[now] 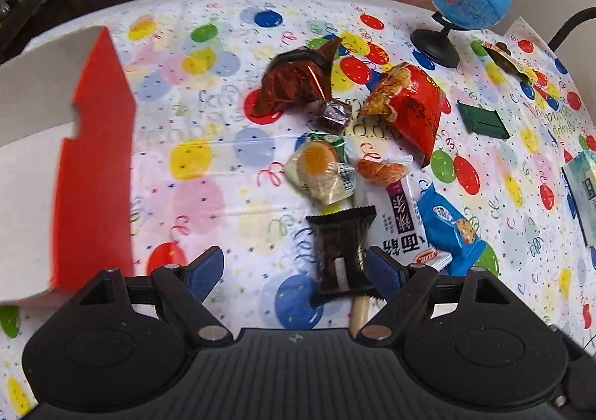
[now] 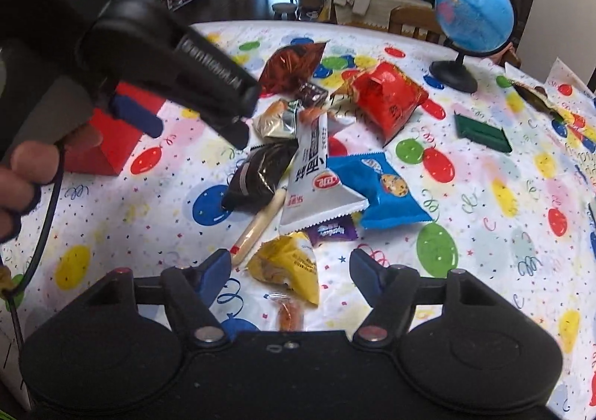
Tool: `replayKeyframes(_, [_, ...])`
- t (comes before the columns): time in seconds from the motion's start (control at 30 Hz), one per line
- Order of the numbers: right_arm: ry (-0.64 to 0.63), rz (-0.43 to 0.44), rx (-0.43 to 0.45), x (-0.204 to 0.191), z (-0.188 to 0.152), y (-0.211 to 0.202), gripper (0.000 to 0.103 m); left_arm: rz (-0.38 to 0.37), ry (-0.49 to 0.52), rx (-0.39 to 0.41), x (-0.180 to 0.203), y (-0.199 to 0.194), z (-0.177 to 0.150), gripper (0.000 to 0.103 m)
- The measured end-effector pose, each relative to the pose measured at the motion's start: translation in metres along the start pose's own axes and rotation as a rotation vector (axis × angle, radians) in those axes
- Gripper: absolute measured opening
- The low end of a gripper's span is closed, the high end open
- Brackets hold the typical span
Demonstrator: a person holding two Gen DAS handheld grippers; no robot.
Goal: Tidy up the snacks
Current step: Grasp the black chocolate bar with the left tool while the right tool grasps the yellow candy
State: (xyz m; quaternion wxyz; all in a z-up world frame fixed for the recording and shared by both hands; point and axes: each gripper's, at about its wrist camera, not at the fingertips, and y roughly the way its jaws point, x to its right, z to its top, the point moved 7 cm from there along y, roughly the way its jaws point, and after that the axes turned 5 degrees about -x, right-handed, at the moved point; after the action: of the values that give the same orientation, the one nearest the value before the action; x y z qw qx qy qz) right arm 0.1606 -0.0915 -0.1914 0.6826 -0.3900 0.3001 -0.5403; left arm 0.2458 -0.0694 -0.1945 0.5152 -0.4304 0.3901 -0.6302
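At nine o'clock of your left gripper [image 1: 294, 267] stands the red box [image 1: 93, 166]. Its tongs gape wide, empty; the black packet [image 1: 341, 252] sits just inside the right finger, so shift toward three o'clock to centre it before you squeeze. Your right gripper [image 2: 287, 267] is equally wide and empty, the yellow packet [image 2: 290, 265] between its fingers; hold it clear.

Soft, even daylight, perhaps from far windows; fisheye bends dark edges; slight motion blur.
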Motion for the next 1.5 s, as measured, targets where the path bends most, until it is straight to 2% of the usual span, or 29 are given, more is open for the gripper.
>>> replayKeyframes(0.37, [0.045, 0.013, -0.046, 0.003, -0.001, 0.019, 0.057, -0.089, -0.022, -0.103, 0.009, 0.035, 0.004, 0.083])
replayKeyframes(0.57, [0.086, 0.031, -0.047, 0.007, -0.001, 0.025, 0.048, -0.118, -0.039, -0.117, 0.009, 0.042, 0.003, 0.073])
replayKeyframes(0.67, [0.101, 0.044, -0.045, 0.007, -0.001, 0.025, 0.045, -0.130, -0.039, -0.117, 0.011, 0.042, 0.003, 0.064])
replayKeyframes(0.7, [0.104, 0.044, -0.045, 0.007, -0.001, 0.024, 0.044, -0.131, -0.036, -0.117, 0.012, 0.042, 0.002, 0.057])
replayKeyframes(0.77, [0.107, 0.045, -0.043, 0.006, -0.002, 0.023, 0.042, -0.132, -0.033, -0.120, 0.012, 0.042, 0.001, 0.051])
replayKeyframes(0.83, [0.111, 0.041, -0.036, 0.006, -0.003, 0.021, 0.038, -0.125, -0.029, -0.116, 0.013, 0.043, 0.001, 0.038])
replayKeyframes(0.93, [0.120, 0.044, -0.035, 0.007, -0.003, 0.019, 0.031, -0.121, -0.026, -0.107, 0.013, 0.043, -0.002, 0.034])
replayKeyframes(1.23, [0.142, 0.039, 0.012, 0.013, -0.007, -0.002, 0.030, -0.075, -0.035, -0.064, 0.007, 0.023, -0.010, 0.031])
replayKeyframes(1.5, [0.144, 0.042, 0.080, 0.018, -0.005, -0.035, 0.030, -0.046, -0.068, -0.003, -0.005, -0.020, -0.023, 0.031])
